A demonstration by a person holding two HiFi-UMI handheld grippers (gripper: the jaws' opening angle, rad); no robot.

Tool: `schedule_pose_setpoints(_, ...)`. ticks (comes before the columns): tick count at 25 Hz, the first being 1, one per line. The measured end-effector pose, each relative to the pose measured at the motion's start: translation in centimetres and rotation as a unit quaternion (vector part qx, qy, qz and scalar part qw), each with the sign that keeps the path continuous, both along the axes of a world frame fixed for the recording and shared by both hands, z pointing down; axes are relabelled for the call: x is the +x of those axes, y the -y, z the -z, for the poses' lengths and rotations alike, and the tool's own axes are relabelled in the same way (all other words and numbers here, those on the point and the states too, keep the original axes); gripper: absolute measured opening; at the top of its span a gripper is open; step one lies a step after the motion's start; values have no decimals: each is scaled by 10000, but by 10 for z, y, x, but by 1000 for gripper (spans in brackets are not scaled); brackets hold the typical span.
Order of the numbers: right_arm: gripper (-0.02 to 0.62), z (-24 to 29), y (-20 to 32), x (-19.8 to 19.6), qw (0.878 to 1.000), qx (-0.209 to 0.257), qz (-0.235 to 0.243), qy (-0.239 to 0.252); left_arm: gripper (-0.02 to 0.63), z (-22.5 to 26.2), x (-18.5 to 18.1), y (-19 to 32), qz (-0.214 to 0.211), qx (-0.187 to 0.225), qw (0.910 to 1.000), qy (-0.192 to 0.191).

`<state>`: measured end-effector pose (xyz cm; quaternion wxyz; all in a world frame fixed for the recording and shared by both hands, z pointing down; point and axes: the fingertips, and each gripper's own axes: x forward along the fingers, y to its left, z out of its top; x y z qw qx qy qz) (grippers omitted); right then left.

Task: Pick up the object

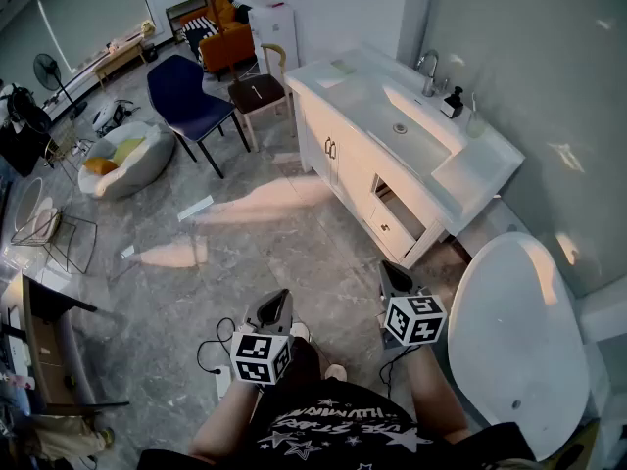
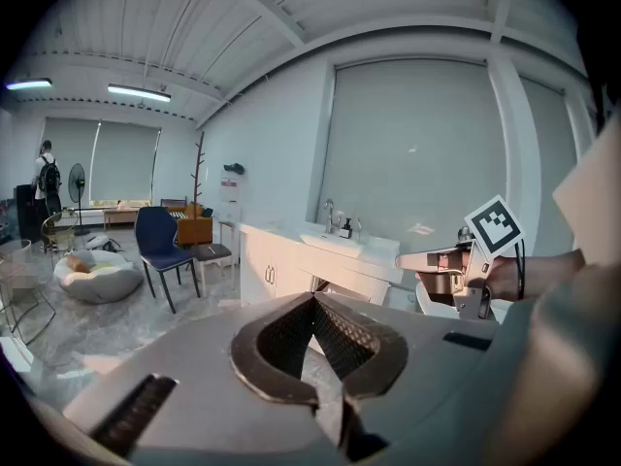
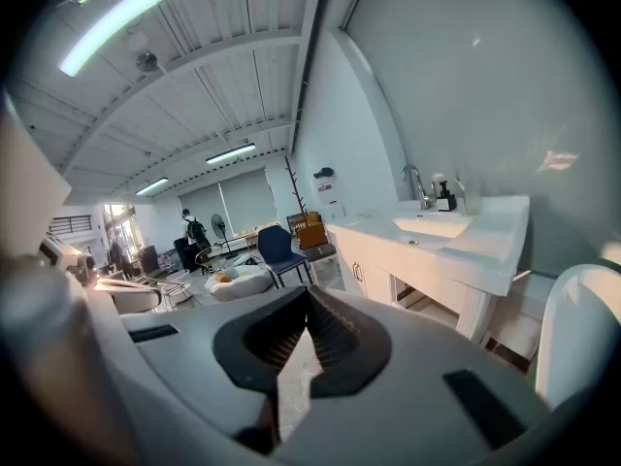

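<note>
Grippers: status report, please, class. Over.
Left gripper shut, empty. Right gripper shut, empty. Object not picked, unclear which. Vanity ahead, not touching.

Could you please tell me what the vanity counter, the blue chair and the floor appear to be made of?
Vanity counter: glossy white, probably ceramic or solid surface; it reflects light.
Blue chair: matte fabric-looking shell on thin dark legs, likely metal.
Floor: polished grey stone or marble-look tile, with veining and sheen.
</note>
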<state>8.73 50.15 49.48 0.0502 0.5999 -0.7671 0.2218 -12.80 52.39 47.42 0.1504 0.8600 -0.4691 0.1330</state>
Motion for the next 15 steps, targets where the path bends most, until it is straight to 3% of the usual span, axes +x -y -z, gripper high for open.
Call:
schedule_pose_setpoints(8,14,-7,6,-8,10000,-85,-39,-10,15,-6,-10,7,16,-52,10000,-57)
schedule_pose_setpoints(15,14,6,61,-21,9997,129,-140,124,15,-5,-36,53,157,-77,9998,-133)
